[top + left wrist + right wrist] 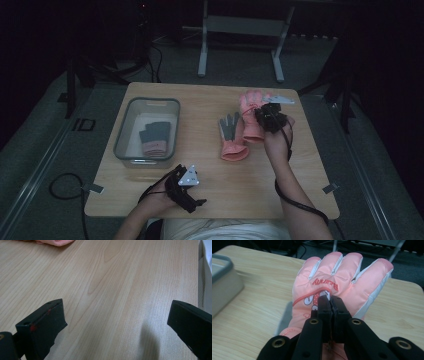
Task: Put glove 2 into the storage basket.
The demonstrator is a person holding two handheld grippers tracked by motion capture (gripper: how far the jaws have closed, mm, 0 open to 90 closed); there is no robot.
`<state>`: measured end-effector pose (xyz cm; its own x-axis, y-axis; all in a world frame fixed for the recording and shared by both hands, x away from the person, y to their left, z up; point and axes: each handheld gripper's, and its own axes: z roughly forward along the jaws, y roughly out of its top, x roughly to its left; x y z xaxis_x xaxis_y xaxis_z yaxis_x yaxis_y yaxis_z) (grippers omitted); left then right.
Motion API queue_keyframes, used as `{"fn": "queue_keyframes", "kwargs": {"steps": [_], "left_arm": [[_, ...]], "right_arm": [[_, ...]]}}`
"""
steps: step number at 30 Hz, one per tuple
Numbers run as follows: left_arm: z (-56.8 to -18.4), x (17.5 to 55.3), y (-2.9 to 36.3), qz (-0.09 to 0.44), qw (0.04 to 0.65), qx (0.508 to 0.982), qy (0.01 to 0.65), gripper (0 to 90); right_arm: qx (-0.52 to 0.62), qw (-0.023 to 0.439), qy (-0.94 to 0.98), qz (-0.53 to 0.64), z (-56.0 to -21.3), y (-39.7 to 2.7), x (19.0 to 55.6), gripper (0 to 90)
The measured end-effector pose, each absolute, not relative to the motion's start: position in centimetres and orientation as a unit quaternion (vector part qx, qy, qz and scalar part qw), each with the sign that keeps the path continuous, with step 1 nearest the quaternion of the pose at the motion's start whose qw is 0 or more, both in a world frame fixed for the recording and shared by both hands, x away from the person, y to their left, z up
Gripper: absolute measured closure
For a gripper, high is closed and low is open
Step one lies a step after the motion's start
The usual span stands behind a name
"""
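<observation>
one glove (154, 140) already in the bin (122, 131), right gripper (329, 301) clamped on the pink glove (342, 277), grey-palm glove (231, 135) left on table, left gripper (115, 322) idle, jaws apart.

I sit at a light wooden table (210, 190) in a dim room; its grain runs in long pale streaks. Around the table lies grey carpet (45, 150), dark at the edges. Beyond the table's far edge stands a grey metal frame (240, 25) on two legs with flat feet. Left of that frame, black cables (150, 60) trail over the floor. Another cable loops on the carpet (65, 187) by the table's near left corner.
</observation>
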<state>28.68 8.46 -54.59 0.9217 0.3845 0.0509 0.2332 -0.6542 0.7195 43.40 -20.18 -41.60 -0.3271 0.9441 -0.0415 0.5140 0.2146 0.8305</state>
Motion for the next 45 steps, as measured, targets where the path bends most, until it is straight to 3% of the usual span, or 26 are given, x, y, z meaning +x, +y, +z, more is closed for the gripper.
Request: {"fn": "queue_keyframes", "kwargs": {"steps": [15, 36, 41, 45], "left_arm": [[-54.6, 28.5, 8.2, 0.102, 0.377, 0.905, 0.166, 1.0], [-54.9, 28.5, 7.6, 0.076, 0.393, 0.899, 0.179, 1.0], [-54.2, 28.6, 7.1, 0.07, 0.41, 0.888, 0.196, 1.1], [-53.0, 29.0, 7.3, 0.1, 0.417, 0.877, 0.214, 1.2]], "right_arm": [[0.51, 0.272, 0.731, 0.364, -43.2, -14.9, 43.2, 87.3], [0.514, 0.263, 0.752, 0.318, -49.0, -13.4, 43.8, 85.1], [0.514, 0.254, 0.753, 0.324, -49.2, -13.6, 44.0, 79.3], [0.502, 0.256, 0.757, 0.331, -48.5, -13.9, 44.0, 73.6]]}}
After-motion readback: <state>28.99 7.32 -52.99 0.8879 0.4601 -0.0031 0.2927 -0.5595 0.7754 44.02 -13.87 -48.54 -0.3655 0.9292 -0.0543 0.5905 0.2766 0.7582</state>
